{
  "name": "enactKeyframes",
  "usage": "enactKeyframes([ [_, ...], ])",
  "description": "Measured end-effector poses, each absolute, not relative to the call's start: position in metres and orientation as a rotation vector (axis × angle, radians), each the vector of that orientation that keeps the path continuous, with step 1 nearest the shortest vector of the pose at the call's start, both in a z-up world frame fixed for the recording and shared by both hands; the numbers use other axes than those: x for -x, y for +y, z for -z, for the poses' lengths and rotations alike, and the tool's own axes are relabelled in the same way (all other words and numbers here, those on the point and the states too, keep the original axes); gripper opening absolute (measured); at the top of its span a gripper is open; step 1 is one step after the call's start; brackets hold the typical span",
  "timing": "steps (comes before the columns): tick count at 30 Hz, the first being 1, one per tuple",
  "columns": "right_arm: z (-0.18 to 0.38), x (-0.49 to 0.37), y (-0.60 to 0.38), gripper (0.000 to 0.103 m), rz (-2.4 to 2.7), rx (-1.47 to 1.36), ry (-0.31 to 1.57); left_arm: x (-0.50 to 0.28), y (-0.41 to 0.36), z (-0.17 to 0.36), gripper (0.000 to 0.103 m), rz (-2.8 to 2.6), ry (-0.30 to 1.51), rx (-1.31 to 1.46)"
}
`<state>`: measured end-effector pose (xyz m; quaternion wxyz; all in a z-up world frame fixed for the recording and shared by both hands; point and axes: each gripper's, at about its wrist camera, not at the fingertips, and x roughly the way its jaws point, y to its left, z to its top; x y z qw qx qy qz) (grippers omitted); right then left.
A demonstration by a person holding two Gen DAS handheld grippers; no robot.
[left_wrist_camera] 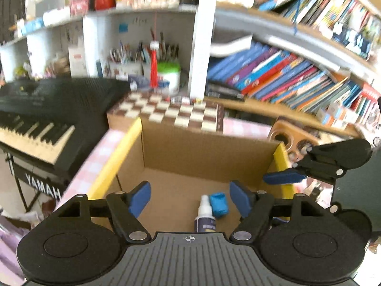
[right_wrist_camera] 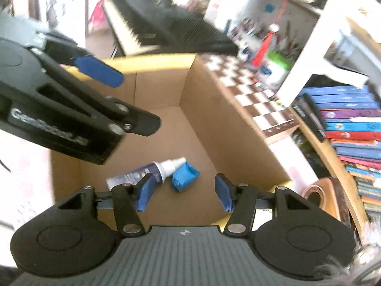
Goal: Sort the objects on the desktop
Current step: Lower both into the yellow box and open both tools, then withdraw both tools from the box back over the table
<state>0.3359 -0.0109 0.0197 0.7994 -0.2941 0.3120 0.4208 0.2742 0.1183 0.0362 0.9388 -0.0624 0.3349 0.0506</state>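
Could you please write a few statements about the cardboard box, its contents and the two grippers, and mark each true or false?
1. The small white-capped spray bottle lies on its side in the open cardboard box. True.
2. A crumpled blue cloth lies beside the bottle. True.
3. The right gripper clamps the bottle. False: it is open, holding nothing.
4. The left gripper holds the cloth. False: it is open and empty.

"yamah" on keyboard stand; "genrobot.ai", partly blurred, on left hand-held gripper.
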Motion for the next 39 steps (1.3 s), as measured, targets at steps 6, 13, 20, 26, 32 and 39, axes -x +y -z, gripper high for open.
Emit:
enactKeyframes([
  [6, -0.047, -0.304, -0.036, 0.053, -0.83, 0.533, 0.603, -0.235, 0.112, -0.059, 0.083, -0.099, 0.581, 0.126],
  [13, -0.068, -0.245, -0.062, 0.053, -0.719, 0.492, 0.498, -0.188, 0.104, -0.071, 0.083, -0.068, 0.511, 0.162],
  [20, -0.083, -0.195, -0.092, 0.054, -0.578, 0.363, 0.453, -0.139, 0.103, -0.078, 0.084, -0.054, 0.464, 0.163],
  [26, -0.085, -0.153, -0.12, 0.055, -0.435, 0.247, 0.416, -0.098, 0.104, -0.082, 0.084, -0.076, 0.429, 0.163],
  [32, -0.072, -0.112, -0.146, 0.064, -0.324, 0.119, 0.424, -0.064, 0.094, -0.074, 0.085, -0.11, 0.416, 0.19],
  [39, -0.054, -0.073, -0.161, 0.064, -0.242, 0.055, 0.449, -0.034, 0.083, -0.052, 0.086, -0.144, 0.459, 0.188],
])
